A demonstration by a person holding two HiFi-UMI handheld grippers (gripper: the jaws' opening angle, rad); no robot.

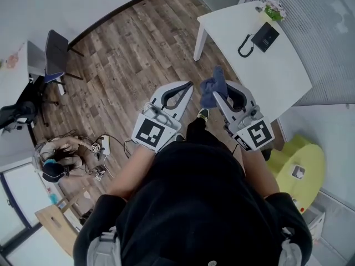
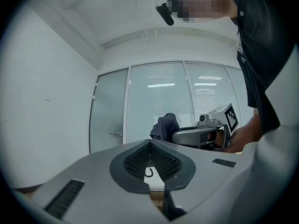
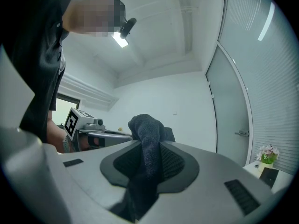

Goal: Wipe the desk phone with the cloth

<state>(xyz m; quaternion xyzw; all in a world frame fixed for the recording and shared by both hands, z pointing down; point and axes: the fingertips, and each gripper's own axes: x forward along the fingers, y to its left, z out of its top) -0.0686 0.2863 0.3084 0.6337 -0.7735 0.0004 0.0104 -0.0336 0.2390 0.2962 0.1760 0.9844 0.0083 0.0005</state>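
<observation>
My right tongs [image 1: 216,97] clench the blue cloth [image 1: 214,83], held off the white bench [image 1: 280,79], well short of the desk phone [image 1: 264,36] lying there. My left tongs [image 1: 189,85], farther from that phone, are clenched on nothing.

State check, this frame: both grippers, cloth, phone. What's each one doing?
Left gripper: jaws together, nothing between them.
Right gripper: shut on the cloth.
Cloth: bunched, clamped in the right gripper, held in the air short of the table.
Phone: resting on the white table, untouched, cord looped beside it.
</observation>
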